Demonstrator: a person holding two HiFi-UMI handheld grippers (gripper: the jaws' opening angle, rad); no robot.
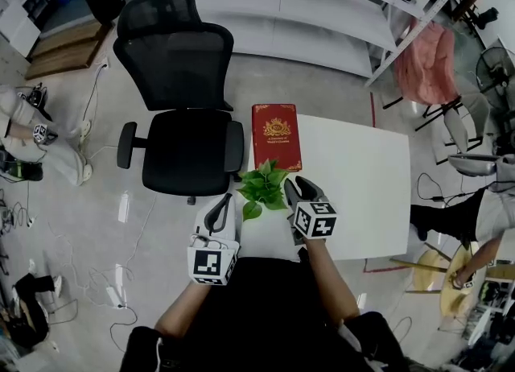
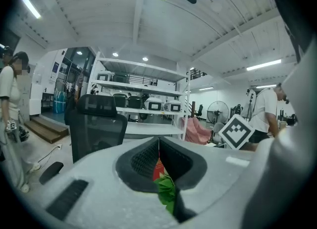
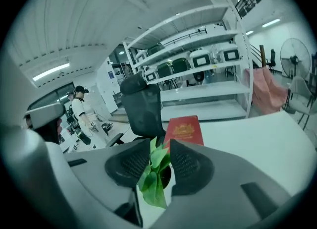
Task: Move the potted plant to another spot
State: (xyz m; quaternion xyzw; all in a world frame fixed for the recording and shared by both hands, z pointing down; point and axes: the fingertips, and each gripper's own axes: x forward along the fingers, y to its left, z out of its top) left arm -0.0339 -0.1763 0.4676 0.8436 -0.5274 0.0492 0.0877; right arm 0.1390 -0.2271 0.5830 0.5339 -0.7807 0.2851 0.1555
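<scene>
One smooth white rectangular table (image 1: 362,185) fills the middle of the scene. A black mesh-backed office chair (image 1: 181,64) is drawn up at its far-left side. A red hardcover book with a gold crest (image 1: 276,133) lies flat along the left edge.

Just nearer the person than the book, close to the table's near-left corner, stands the small potted plant (image 1: 261,185), with glossy green pointed leaves over a dark round pot (image 3: 166,172).

The right gripper (image 1: 299,191) hangs just beside the foliage. Its ribbed black pads stand wide apart, and its own view shows leaves in the gap, but no pad presses on the pot.

The left gripper (image 1: 222,205) waits at the plant's other side. Its jaws are drawn together and carry nothing — book and leaves show only past their tips.

The plant appears to rest on the table still, so the task looks to be at the reach-and-grasp stage. The next move likely calls for sinking the right jaws past the soft leaves to the rigid pot wall — then closing there, keeping the pot upright, and carrying it to the bare tabletop on the right.
</scene>
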